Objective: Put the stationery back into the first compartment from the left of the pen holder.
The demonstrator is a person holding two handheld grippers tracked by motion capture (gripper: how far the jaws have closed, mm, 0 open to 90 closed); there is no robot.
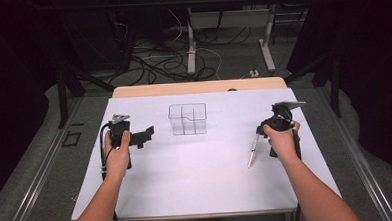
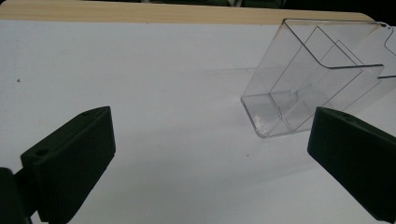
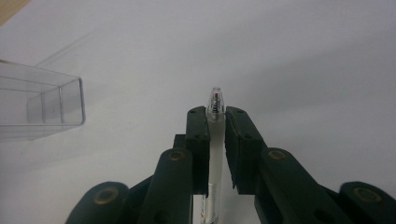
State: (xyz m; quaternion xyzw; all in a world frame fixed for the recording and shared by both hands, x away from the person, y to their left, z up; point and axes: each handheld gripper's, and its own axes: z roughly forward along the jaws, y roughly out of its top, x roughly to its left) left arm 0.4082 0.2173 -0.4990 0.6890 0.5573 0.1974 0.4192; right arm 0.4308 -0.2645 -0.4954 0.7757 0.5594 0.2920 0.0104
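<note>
A clear plastic box [image 1: 187,119] with several compartments stands at the middle of the white table. My left gripper [image 1: 142,135] is just left of it, open with nothing between its wide-apart jaws. In the left gripper view the box [image 2: 317,79] lies ahead and to the right of the left gripper [image 2: 213,121]. My right gripper [image 1: 261,129] is over the right side of the table, shut on a slim clear pen [image 1: 253,152] that slants down toward the near edge. The right gripper view has the pen [image 3: 215,140] clamped between the jaws of the right gripper [image 3: 215,116], its end poking past them.
A white sheet [image 1: 197,180] covers the table, with a wooden strip [image 1: 198,87] along the far edge. Beyond are table legs and cables [image 1: 182,61] on the floor. The box [image 3: 42,102] sits at the left in the right gripper view.
</note>
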